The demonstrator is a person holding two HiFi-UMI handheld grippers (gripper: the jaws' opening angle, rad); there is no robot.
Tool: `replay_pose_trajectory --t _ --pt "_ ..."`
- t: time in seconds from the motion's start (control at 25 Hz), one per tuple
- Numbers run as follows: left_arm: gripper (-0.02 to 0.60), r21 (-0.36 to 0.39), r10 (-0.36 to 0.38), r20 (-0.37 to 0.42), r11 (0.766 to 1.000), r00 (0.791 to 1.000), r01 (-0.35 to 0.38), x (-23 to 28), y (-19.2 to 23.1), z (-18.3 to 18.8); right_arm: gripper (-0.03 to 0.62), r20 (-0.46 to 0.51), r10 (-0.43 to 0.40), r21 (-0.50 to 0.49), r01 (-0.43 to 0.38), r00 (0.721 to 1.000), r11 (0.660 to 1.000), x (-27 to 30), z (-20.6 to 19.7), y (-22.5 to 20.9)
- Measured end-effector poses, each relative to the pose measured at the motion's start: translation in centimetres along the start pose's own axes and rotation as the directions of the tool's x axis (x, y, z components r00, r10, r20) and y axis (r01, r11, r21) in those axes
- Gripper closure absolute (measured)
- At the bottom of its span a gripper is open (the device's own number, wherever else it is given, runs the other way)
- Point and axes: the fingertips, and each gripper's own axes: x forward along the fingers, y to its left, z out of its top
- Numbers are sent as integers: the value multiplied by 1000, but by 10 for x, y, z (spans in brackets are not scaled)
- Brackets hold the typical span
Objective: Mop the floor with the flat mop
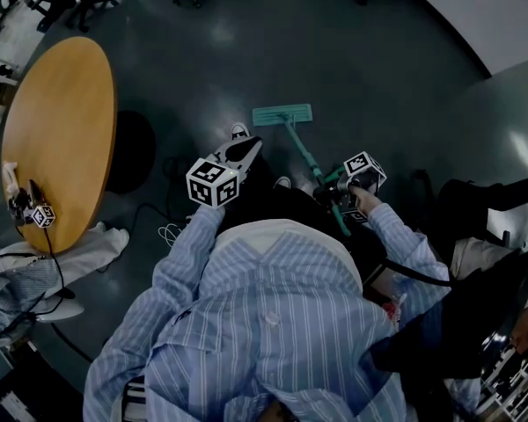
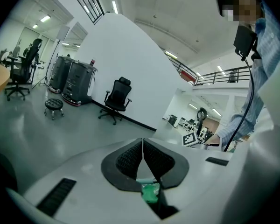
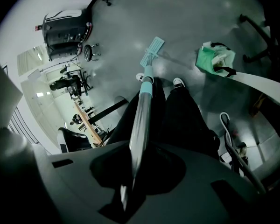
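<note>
The right tongs (image 3: 135,164) clamp the handle of the mop (image 3: 142,111), which slants down to its teal head (image 1: 282,114), lying flat on the grey floor (image 1: 361,69) just ahead of the person's shoes. The left tongs (image 2: 142,150) are pressed together, apart from the handle, beside a round table (image 1: 62,139).

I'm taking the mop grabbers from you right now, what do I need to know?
Left gripper: fingers shut, away from the mop handle; a small green bit shows at their base.
Right gripper: shut on that handle.
Mop head: flat on the floor, just ahead of the shoes.
Done: cannot tell which parts are mopped.
To do: keep mopping.
</note>
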Motion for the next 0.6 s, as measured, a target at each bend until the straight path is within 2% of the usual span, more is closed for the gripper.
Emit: replay_pose_trajectory --t 0.24,0.6 --pt "572 -7 4 15 1000 1000 -4 -1 -1 2 526 0 -26 -2 26 1000 1000 -1 -1 -2" --pt "572 -6 3 9 1000 1000 -3 4 -1 4 526 -4 -21 -8 21 1000 1000 1 9 -10"
